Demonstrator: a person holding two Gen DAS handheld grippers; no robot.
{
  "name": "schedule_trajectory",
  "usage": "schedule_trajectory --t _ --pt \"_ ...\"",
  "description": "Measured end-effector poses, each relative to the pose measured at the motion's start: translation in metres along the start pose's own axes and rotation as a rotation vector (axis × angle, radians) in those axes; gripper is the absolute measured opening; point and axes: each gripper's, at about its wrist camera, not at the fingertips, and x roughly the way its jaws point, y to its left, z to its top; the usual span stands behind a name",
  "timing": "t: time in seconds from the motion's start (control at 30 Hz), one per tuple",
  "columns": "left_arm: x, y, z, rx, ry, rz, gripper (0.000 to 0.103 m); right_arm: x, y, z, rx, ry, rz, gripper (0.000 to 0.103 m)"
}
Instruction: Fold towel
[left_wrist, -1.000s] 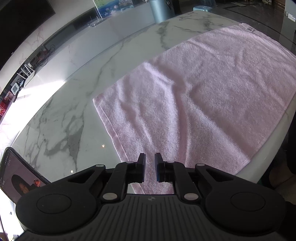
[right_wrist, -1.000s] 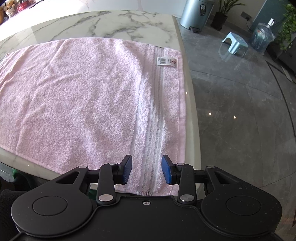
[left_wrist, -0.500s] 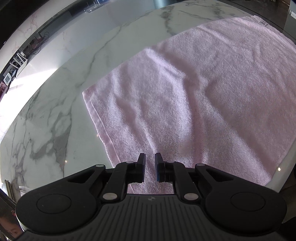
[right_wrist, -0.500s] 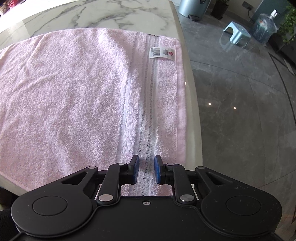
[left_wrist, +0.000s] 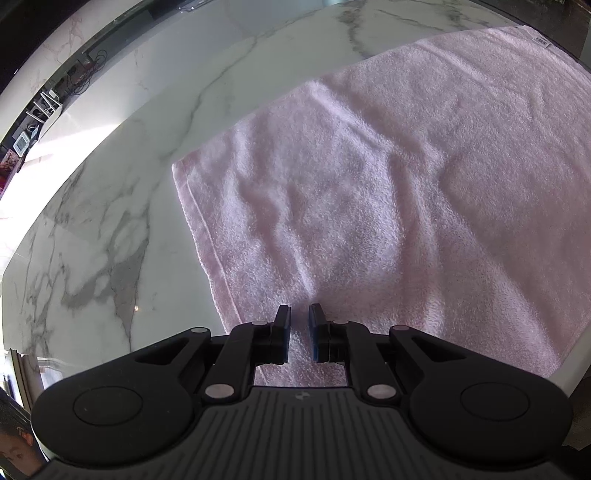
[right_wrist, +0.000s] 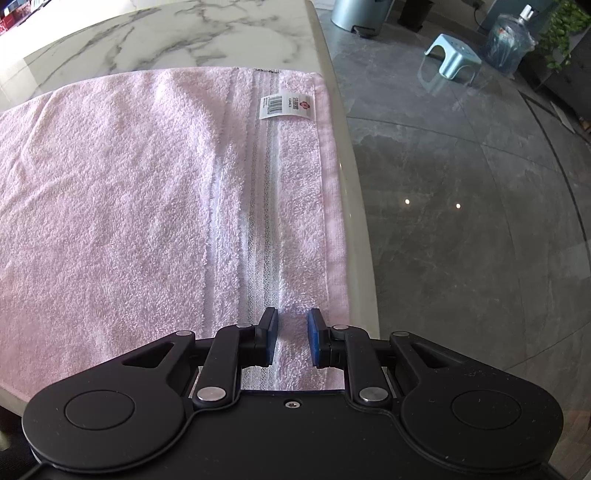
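Both tongs — left (left_wrist: 299, 314), right (right_wrist: 291, 316) — over the near towel (left_wrist: 369, 192) edge.

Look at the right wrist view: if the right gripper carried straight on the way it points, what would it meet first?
Most likely the pink terry towel, at its white woven stripe band near the marble table edge. The right gripper points steeply down at it.
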Motion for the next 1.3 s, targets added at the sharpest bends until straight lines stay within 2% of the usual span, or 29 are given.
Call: schedule_trajectory --t 0.6,0.93,1.0,1.3 --pt "0.004 -0.002 0.002 -0.036 0.0 0.041 0.009 0.007 0.002 -0.018 0.005 -0.023 -0.005 0.016" --pt "0.004 0.0 0.002 -0.048 -0.008 0.029 0.007 0.012 0.004 -0.029 0.008 -0.015 -0.007 0.016" --pt "0.004 -0.001 0.002 -0.052 -0.008 0.028 0.007 0.009 0.001 -0.02 0.01 -0.015 -0.01 0.016" --pt "0.002 -0.004 -0.003 -0.047 -0.008 -0.004 0.007 0.013 0.001 -0.024 0.009 -0.008 -0.027 0.016"
